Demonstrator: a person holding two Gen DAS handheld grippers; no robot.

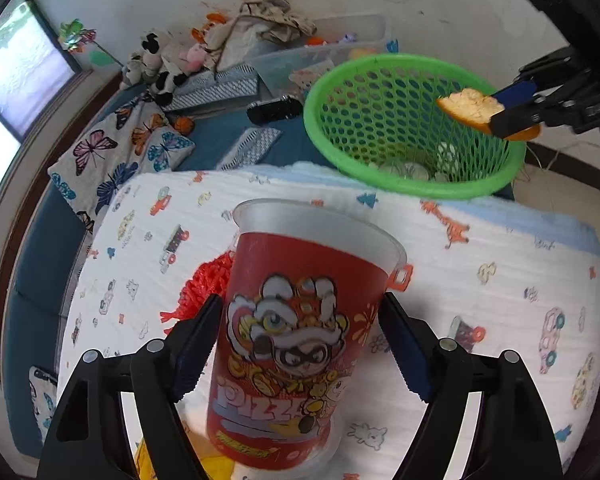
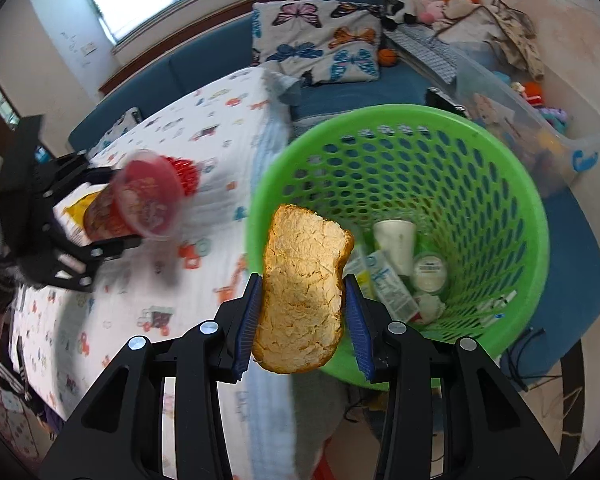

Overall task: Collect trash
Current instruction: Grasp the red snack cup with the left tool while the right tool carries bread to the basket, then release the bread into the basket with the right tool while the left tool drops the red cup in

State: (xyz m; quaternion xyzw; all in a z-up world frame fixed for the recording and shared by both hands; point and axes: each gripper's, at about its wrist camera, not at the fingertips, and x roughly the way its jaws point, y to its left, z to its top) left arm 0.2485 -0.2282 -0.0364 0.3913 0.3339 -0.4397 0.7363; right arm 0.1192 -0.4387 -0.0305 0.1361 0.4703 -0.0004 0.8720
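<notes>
- Right gripper (image 2: pixel 303 312): fingers closed on a bread slice (image 2: pixel 304 292), gripped across its edges; slice hangs at the near rim of the green basket (image 2: pixel 532 216), partly over the opening.
- Left gripper (image 1: pixel 300 340): fingers pressed to both sides of a red cup (image 1: pixel 300 340), held above the printed blanket (image 1: pixel 500 280), well short of the basket.
- Step in hand, as I judge it: drop the bread in. Do it well by carrying the slice further past the rim, toward the basket's centre, before parting the fingers; released where it hangs now, it could catch the rim and fall outside.
- Bread is soft; the grip already pinches it at the waist, so no added squeeze.
- The cup should wait clear of the right gripper's path.
- Right wrist view only: basket contents, a white cup (image 2: pixel 396 240), cartons, a round lid.
- Left wrist view only: the slice side-on, thin, beside the far rim; red shredded stuff (image 1: pixel 208 284) behind the cup, possibly more trash, though it is half hidden.
</notes>
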